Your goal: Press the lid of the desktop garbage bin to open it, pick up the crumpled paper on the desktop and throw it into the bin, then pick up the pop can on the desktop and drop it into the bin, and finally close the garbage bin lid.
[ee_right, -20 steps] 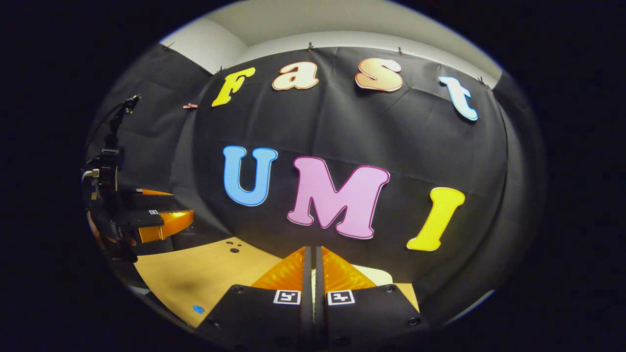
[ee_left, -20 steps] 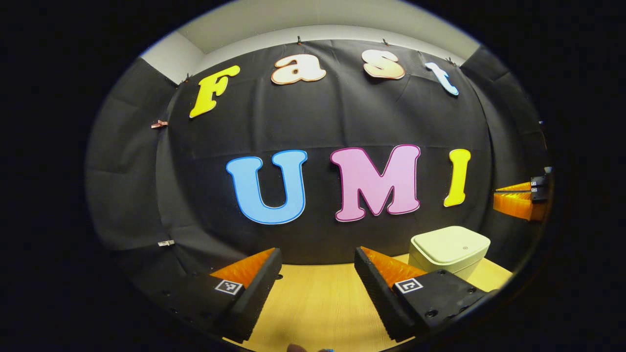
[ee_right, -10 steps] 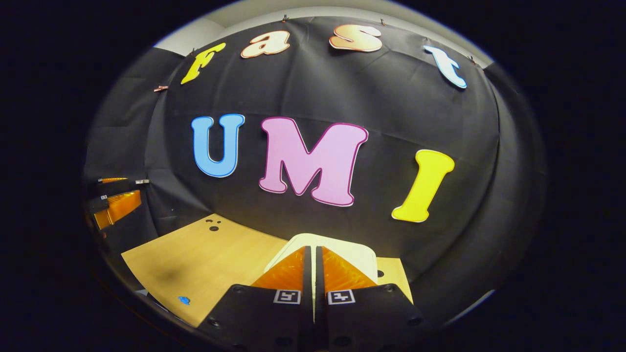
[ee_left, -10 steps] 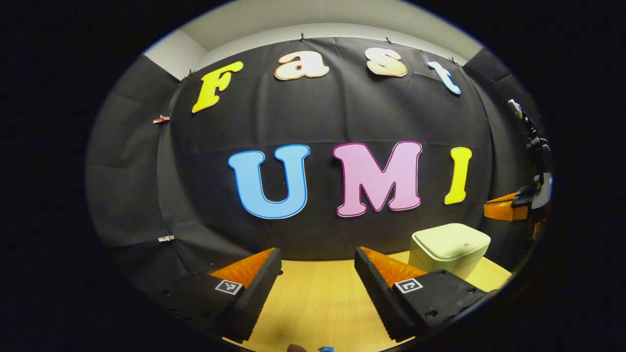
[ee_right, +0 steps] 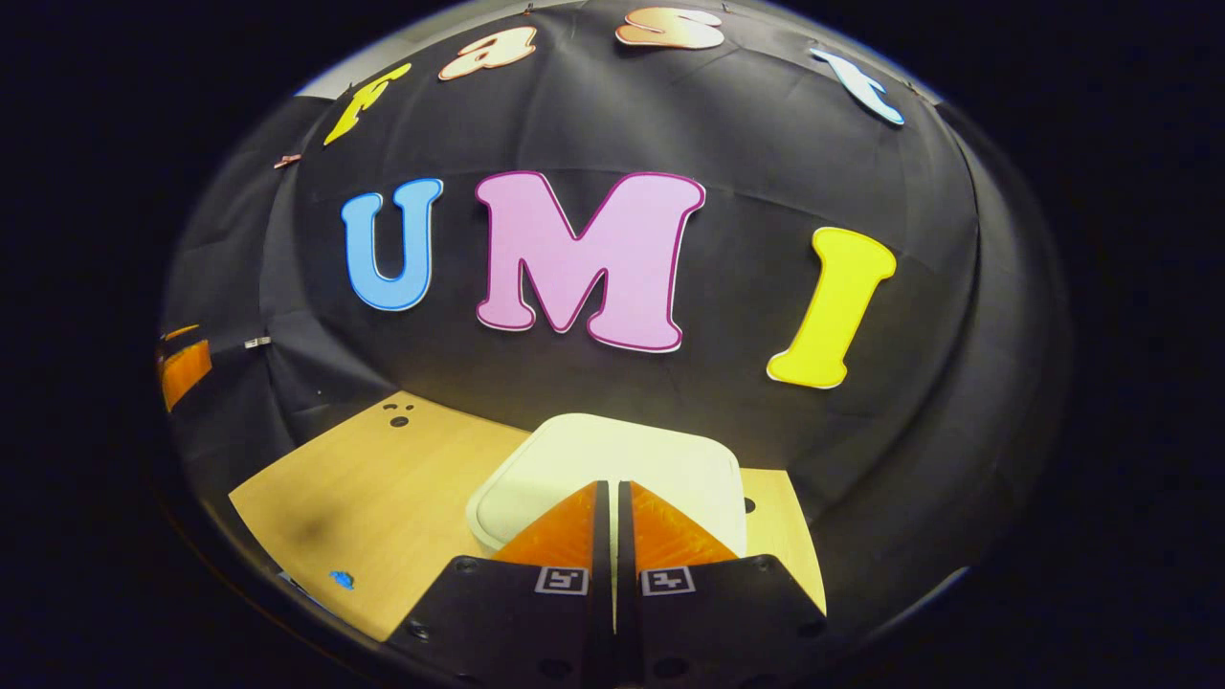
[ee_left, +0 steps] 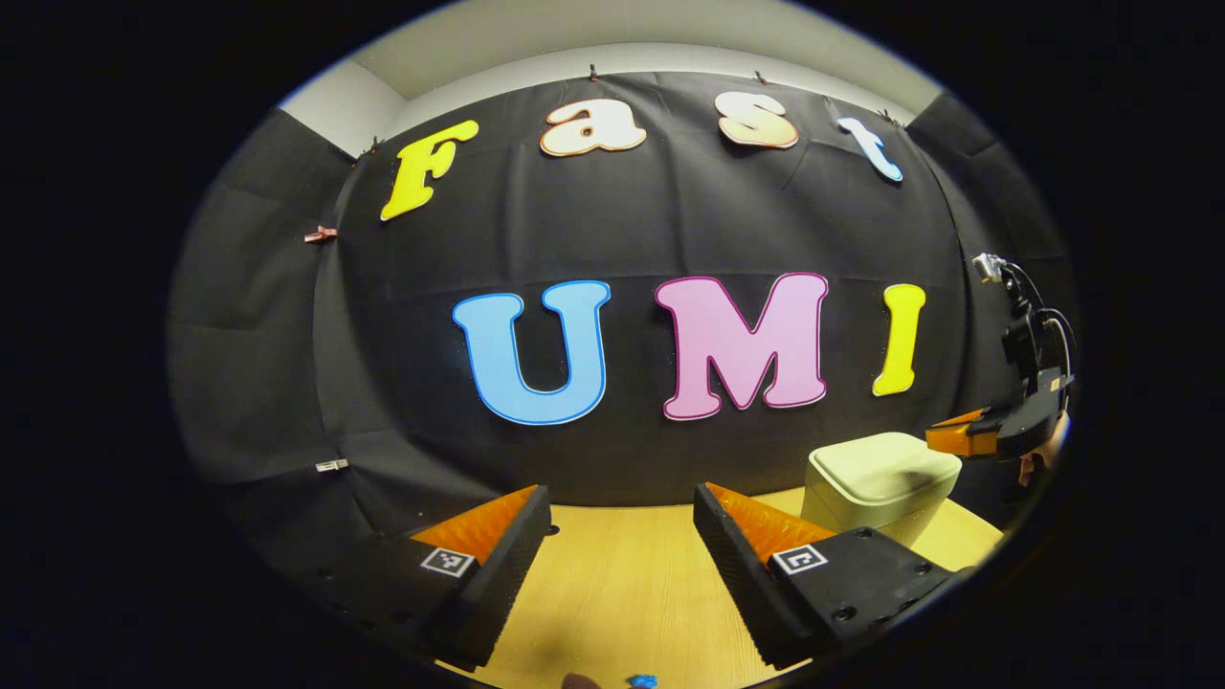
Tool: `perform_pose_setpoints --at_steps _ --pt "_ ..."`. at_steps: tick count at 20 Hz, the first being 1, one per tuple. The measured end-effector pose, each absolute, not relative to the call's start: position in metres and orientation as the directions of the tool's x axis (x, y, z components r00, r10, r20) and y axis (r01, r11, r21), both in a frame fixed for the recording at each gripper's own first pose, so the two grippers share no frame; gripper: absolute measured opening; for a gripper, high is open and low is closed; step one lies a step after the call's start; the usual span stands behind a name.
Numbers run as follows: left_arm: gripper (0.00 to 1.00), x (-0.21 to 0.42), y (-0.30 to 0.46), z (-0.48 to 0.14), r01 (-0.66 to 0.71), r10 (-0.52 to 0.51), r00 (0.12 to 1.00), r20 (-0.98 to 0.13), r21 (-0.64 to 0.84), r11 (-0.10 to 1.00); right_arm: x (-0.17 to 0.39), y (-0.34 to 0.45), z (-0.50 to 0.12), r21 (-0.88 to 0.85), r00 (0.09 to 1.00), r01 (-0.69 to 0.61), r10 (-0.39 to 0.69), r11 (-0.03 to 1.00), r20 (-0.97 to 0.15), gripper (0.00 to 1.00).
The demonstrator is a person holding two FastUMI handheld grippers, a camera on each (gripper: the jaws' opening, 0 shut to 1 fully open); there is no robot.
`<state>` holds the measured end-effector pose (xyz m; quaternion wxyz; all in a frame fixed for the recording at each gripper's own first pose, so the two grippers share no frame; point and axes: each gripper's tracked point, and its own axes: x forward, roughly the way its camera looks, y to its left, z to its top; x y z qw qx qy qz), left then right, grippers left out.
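A cream garbage bin (ee_left: 879,478) with its lid down stands at the back right of the wooden desktop (ee_left: 622,584). My left gripper (ee_left: 622,502) hangs open over the desk, left of the bin, with nothing between its fingers. In the left gripper view my right gripper (ee_left: 943,438) hovers just above the bin's right edge, held by a hand (ee_left: 1038,464). In the right gripper view my right gripper (ee_right: 611,488) is shut with nothing in it, tips right above the bin lid (ee_right: 612,464); I cannot tell whether they touch it.
The black cloth wall stands close behind the bin. A small blue mark (ee_right: 340,579) lies near the desk's front edge, and small dark holes (ee_right: 395,413) sit at its far left corner. My left gripper's fingers (ee_right: 182,368) show at the far left.
My right gripper has come down and forward over the bin, so the lid now shows large beneath its tips. The left gripper has hardly moved.
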<state>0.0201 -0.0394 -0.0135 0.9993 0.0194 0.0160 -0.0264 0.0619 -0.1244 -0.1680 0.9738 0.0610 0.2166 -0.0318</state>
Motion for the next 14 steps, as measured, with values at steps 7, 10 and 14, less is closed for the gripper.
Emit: perform_pose_setpoints --at_steps 7,10,14 --pt "0.97 0.017 -0.039 -0.017 0.046 -0.044 0.998 -0.045 0.039 0.998 0.069 -0.114 -0.200 0.123 0.877 0.080 -0.011 0.989 -0.481 0.06" --pt "0.97 0.017 -0.037 -0.019 0.042 -0.040 0.998 -0.053 0.039 0.998 0.069 -0.110 -0.211 0.107 0.867 0.071 -0.008 0.992 -0.498 0.06" --pt "0.97 0.017 -0.035 -0.022 0.034 -0.031 0.998 -0.062 0.042 0.999 0.068 -0.111 -0.213 0.103 0.873 0.084 -0.024 0.991 -0.487 0.05"
